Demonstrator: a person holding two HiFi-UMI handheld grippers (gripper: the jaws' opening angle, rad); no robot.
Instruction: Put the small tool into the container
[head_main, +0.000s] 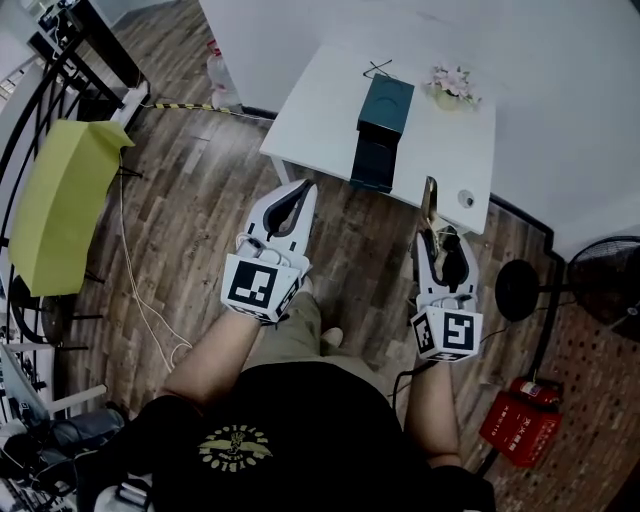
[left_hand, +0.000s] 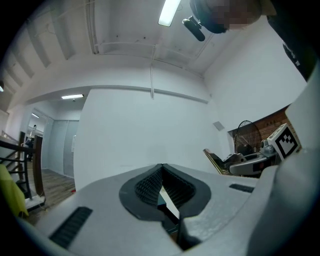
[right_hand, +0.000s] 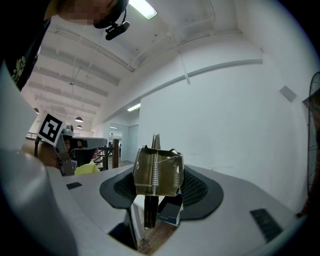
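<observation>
A brass-coloured small tool (head_main: 429, 205) with a spring sticks up from my right gripper (head_main: 437, 238), whose jaws are shut on it. In the right gripper view the tool (right_hand: 157, 171) stands upright between the dark pads of the gripper (right_hand: 158, 184). The container (head_main: 380, 132), a dark teal box, stands on the white table (head_main: 320, 95) ahead of both grippers; it also shows low between the right jaws (right_hand: 169, 212). My left gripper (head_main: 296, 197) hovers over the floor before the table's near edge. Its jaws (left_hand: 161, 169) meet at the tip with nothing in them.
A small flower ornament (head_main: 452, 85) and a thin black wire (head_main: 377, 69) lie on the table beyond the box. A black fan (head_main: 600, 285) and a red extinguisher (head_main: 522, 422) stand at the right. A yellow-green cloth (head_main: 65, 200) hangs at the left. A white cable (head_main: 140, 290) crosses the wooden floor.
</observation>
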